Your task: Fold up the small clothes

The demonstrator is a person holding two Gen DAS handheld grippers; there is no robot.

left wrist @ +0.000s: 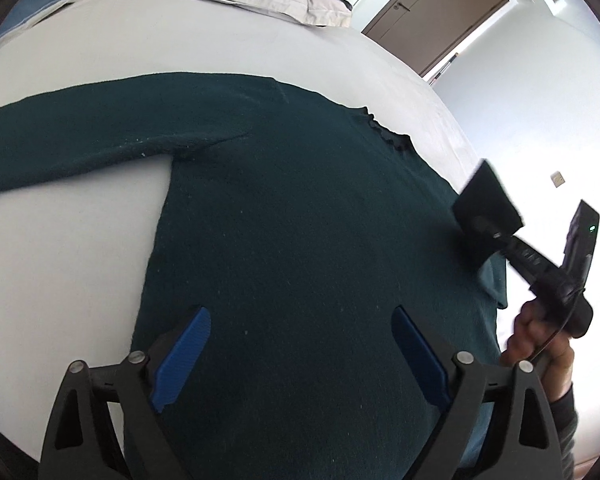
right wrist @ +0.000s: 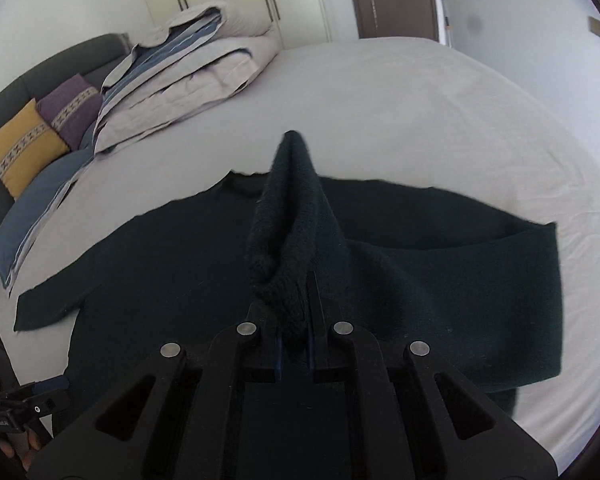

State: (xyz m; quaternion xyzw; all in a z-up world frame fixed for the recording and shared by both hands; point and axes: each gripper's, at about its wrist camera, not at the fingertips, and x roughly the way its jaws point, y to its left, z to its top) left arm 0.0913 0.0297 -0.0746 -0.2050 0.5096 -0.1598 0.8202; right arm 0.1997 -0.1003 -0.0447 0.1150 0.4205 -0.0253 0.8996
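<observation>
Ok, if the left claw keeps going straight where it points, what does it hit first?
Most likely the dark green sweater spread flat on the bed; the open left claw points at its body, nothing between.

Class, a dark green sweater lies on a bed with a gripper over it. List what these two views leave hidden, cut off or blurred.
- Left wrist view: the sweater's bottom hem, cut off by the lower edge and the left gripper.
- Left wrist view: the right gripper, blurred; its fingers cannot be made out.
- Right wrist view: the right gripper's pads, hidden by the bunched cloth they clamp.
- Right wrist view: the sweater's front, covered by the gripper body.
</observation>
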